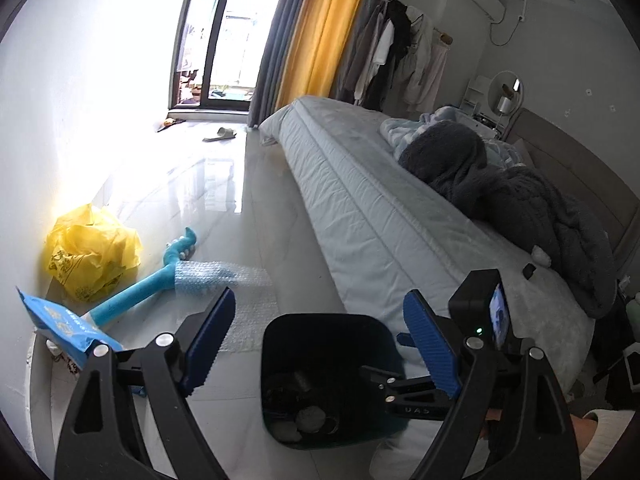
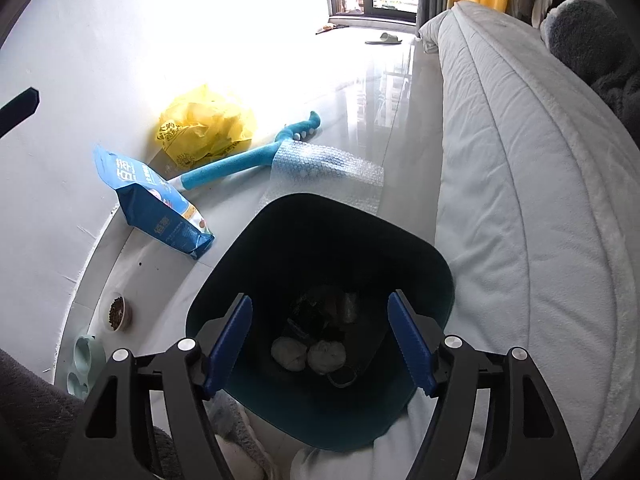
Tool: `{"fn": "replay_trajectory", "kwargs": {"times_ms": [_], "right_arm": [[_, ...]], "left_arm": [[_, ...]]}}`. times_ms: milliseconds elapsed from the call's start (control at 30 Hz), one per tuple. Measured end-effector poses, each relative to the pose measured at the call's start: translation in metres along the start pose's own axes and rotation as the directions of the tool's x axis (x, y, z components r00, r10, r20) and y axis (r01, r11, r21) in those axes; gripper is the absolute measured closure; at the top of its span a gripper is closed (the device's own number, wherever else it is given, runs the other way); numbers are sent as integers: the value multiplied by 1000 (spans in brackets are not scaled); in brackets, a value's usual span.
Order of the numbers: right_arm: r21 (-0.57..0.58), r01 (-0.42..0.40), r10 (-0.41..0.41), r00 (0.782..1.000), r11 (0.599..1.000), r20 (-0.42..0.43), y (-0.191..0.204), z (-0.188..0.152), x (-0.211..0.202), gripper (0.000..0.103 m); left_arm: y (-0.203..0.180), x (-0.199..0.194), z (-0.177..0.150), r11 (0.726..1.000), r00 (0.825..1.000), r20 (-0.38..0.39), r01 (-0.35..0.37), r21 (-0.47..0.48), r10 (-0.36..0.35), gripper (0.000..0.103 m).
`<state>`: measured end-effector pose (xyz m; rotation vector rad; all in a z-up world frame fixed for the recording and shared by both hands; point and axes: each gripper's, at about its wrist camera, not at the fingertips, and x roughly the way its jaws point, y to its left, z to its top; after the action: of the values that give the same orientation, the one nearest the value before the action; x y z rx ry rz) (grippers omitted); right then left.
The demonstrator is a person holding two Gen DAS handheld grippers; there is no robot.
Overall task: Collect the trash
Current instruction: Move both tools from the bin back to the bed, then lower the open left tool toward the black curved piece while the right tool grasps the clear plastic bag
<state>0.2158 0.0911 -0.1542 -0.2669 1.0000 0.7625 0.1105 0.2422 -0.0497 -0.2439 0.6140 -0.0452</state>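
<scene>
Bin [image 2: 320, 264] holds two paper wads [image 2: 308, 354]. Floor, far left: one yellow bag [image 2: 204, 128], one blue pouch [image 2: 160, 204], one bubble wrap [image 2: 324, 168]. Both hand-held grippers released: left [image 1: 320, 340], right [image 2: 320, 344], nothing between fingers.

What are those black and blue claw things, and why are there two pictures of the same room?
Each claw is a gripper that a person holds, one in each hand, with a camera on it looking along its fingers. One picture comes from the left gripper, the other from the right gripper. Both are open and hold nothing. The right one hangs over a dark trash bin with crumpled paper balls inside. On the floor lie a yellow plastic bag, a blue pouch, a blue toy and bubble wrap, beside a bed.
</scene>
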Motion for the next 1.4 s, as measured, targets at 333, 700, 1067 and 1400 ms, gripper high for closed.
{"fn": "replay_trajectory", "kwargs": {"times_ms": [333, 700, 1067, 1400], "right_arm": [[-12, 14, -12, 983, 1000, 183, -41, 3, -70, 27], [28, 114, -118, 965, 993, 235, -114, -14, -115, 24], [167, 191, -233, 931, 967, 282, -198, -31, -156, 19], [374, 228, -343, 897, 899, 279, -273, -50, -182, 10]], "left_arm": [[-74, 1, 25, 993, 993, 68, 92, 74, -98, 15], [-155, 40, 28, 967, 983, 54, 160, 198, -174, 13], [-216, 74, 31, 945, 977, 40, 192, 266, -209, 10], [-265, 104, 25, 920, 968, 16, 231, 317, -249, 8]]}}
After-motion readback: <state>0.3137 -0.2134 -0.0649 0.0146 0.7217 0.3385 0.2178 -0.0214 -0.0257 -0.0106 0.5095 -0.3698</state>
